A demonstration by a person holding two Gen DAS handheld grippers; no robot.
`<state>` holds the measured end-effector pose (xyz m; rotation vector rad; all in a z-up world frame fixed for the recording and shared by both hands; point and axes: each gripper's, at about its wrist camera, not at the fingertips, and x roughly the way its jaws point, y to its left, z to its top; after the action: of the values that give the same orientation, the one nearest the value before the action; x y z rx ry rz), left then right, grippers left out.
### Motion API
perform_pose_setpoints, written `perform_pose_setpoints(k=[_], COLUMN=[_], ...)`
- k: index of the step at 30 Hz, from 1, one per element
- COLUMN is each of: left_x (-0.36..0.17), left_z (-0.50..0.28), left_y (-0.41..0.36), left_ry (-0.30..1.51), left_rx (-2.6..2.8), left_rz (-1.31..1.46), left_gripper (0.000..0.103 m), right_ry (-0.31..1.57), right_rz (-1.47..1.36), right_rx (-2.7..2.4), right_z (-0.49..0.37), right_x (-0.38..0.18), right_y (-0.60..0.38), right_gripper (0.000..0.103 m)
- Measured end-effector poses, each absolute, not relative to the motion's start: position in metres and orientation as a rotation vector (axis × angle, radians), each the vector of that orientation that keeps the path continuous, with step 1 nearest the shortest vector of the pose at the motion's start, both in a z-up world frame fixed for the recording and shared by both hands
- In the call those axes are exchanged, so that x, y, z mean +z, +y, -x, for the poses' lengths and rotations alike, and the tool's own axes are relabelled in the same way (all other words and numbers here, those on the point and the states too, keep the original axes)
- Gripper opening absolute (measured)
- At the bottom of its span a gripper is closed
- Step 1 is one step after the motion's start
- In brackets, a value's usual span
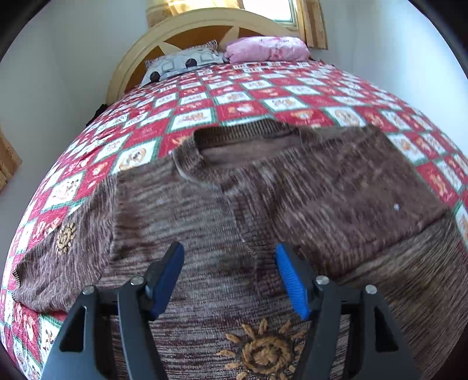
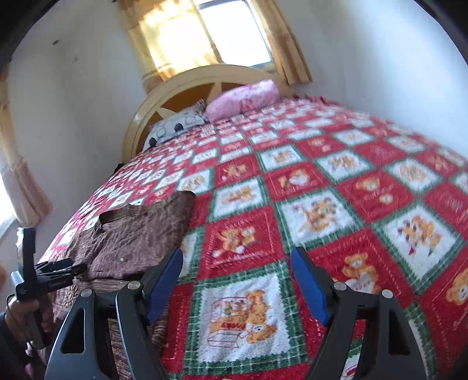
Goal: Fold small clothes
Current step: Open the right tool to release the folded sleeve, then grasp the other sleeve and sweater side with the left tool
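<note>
- The left gripper [image 1: 231, 257] is nearest in its own view. Its jaws stand well apart and hold nothing; the blue pads [image 1: 288, 277] hang over the knit, and I cannot tell if they touch it.
- Just under and before these jaws lies the sweater [image 1: 263, 204], brown and striped, spread on the quilt [image 1: 204, 102]. A sun motif [image 1: 263, 353] is between the two black arms, very near the camera.
- The right sleeve part looks already folded across the chest. The left sleeve [image 1: 64, 251] lies out to the side, with a smaller sun motif on it.
- The right gripper [image 2: 237, 263] is also wide open and empty. It is above the bare quilt, beside the sweater's right edge, not over it.
- In the right view the left gripper is at the far left, held by a hand [image 2: 26, 315], above the near part of the sweater.
- My judgement: the next fold is the left sleeve or the lower hem. To do it well, take only the edge of the knit, pinch both layers, lift a little and lay it over in one calm move, so the folded sleeve does not shift.
- The collar [image 1: 242, 143] is further away, opening toward the pillows [image 1: 263, 49] and the headboard [image 1: 210, 26].
</note>
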<state>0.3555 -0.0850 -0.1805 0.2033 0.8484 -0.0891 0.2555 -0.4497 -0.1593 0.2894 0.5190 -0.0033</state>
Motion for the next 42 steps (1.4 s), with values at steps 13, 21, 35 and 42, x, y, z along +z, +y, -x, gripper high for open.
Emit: perform_pose_setpoints(k=[13,21,35,42], left_x=[-0.192,-0.195,-0.165,-0.147], left_z=[-0.364,-0.364,-0.323,-0.298], left_y=[-0.054,-0.054,0.015,0.08], left_ry=[0.898,0.908,0.854,0.789], left_rx=[-0.1,-0.12,-0.06,0.07], left_rz=[0.024,0.036,0.129,0.091], left_gripper=[0.099,0.103,0.103,0.103], right_ry=[0.843,0.882,0.866,0.839], right_rz=[-0.095,-0.027,0.094,0.067], right_rx=[0.27,0.153,0.088,0.103], right_z=[-0.352,-0.337,-0.348,-0.342], right_x=[-0.16,-0.164,-0.189,-0.192], right_y=[-0.305,-0.301,-0.243,-0.247], right_gripper=[0.076,0.077,0.077,0.077])
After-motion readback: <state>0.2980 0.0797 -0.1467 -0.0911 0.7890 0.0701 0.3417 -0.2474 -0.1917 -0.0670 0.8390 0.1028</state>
